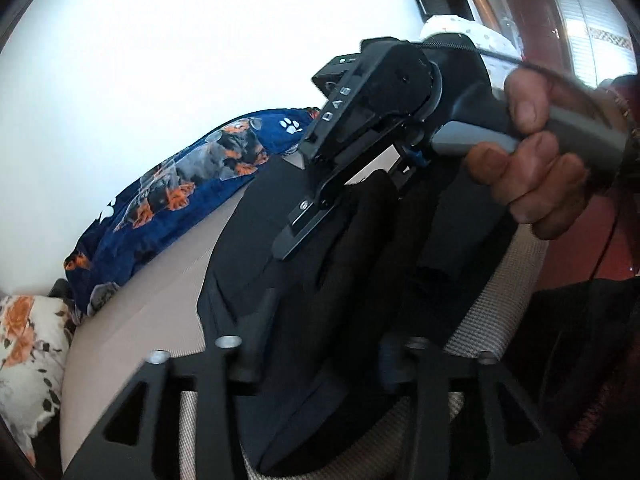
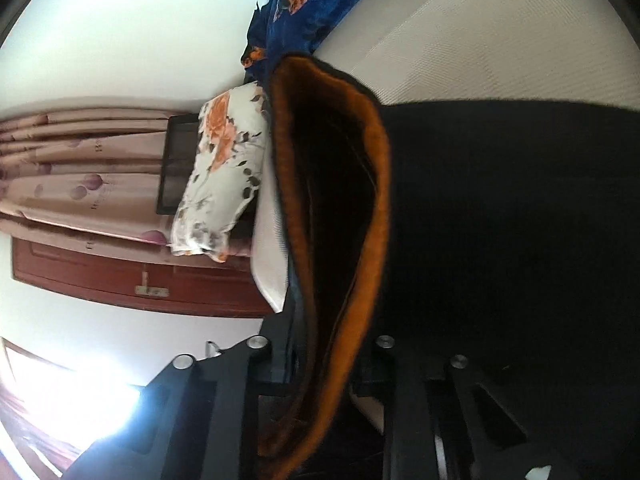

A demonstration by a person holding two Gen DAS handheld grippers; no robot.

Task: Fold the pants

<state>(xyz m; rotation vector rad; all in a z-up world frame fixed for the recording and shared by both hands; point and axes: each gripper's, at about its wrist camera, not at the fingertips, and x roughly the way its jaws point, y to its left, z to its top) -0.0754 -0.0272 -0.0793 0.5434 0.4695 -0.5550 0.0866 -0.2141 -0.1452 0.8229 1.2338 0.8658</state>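
My right gripper (image 2: 320,364) is clenched on the pants' (image 2: 500,220) waistband, whose orange fleece lining (image 2: 376,184) gapes open ahead of the jaws while the dark body of the garment spreads away to the right across the beige bed cover (image 2: 500,40). My left gripper (image 1: 320,356) stands released: its fingers (image 1: 256,344) straddle a fold of the dark pants without pressing on it, so only one hold is on the cloth now. The danger from here, as I judge it, is that the fleece-backed band, thick and bunched, slips out of that single pinch if I pull, or that only one layer of the waistband is caught and the other sags, skewing the fold. The free left side could also drag the fabric into wrinkles if it closes on the wrong ridge. The left wrist view gives me what the right cannot: the right gripper's body from outside, the hand (image 1: 532,184) round its grey handle, and the pants lying in long dark folds on the bed beside a blue dog-print blanket (image 1: 172,200). The right wrist view alone shows the lining, a floral pillow (image 2: 224,168), a pink curtain (image 2: 80,168) and a red-brown door (image 2: 120,276).
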